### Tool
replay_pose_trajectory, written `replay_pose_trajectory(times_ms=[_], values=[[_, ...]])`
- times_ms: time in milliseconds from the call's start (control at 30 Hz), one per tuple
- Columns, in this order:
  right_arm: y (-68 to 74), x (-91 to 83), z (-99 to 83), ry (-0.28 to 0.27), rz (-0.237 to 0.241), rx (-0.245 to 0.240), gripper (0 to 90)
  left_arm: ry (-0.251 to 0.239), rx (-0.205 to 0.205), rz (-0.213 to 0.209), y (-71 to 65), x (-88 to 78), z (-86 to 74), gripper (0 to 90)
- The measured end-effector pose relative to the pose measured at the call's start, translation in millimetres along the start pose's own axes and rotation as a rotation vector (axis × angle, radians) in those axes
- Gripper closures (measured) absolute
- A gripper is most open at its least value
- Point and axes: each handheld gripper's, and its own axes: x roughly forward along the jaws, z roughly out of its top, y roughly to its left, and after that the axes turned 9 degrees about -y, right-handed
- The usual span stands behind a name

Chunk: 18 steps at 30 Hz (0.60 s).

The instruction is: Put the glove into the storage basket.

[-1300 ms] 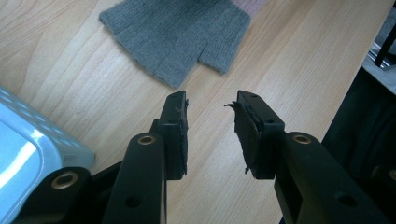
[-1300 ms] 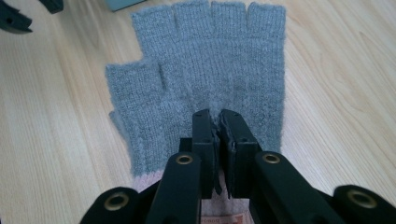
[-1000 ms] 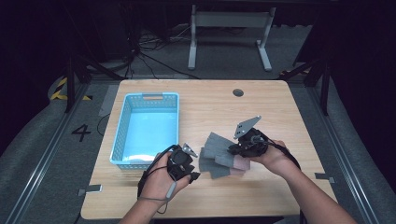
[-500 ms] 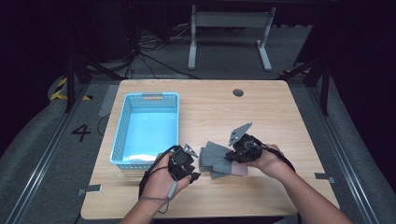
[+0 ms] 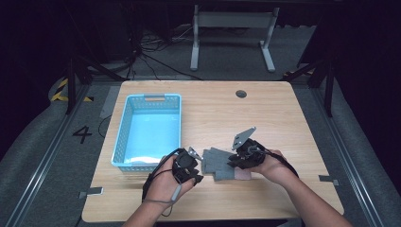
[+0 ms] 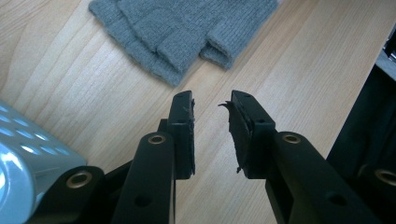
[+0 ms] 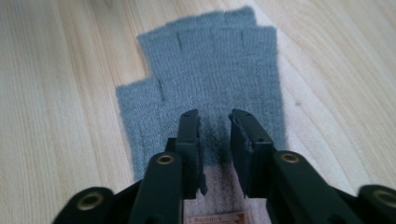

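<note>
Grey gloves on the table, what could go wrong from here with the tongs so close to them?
1. The right tongs, whose jaws have just been opening, stand over the grey gloves with nothing gripped; closing here might pinch only the top glove and pull the stack apart.
2. The left tongs are open short of the finger ends; a grab there may catch one knit tip and slip.
3. The blue basket sits close to the left hand, which could nudge it.

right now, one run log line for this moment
left hand-held gripper: open, off glove | right hand-held gripper: jaws just opened above grey glove | glove flat on table
</note>
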Motion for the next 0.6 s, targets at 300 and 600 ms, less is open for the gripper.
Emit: replay_pose_trajectory(times_ms=[300, 600], values=[[-0.2, -37.4, -15.9, -0.147, -0.101, 0.102, 70.3, -0.013, 0.013, 0.009, -1.5, 6.4, 2.6, 76.2], [-5.3, -58.5, -41.6, -0.185, -0.147, 0.184, 70.1, -0.004, 0.005, 0.019, 0.5, 23.4, 3.6, 76.7]])
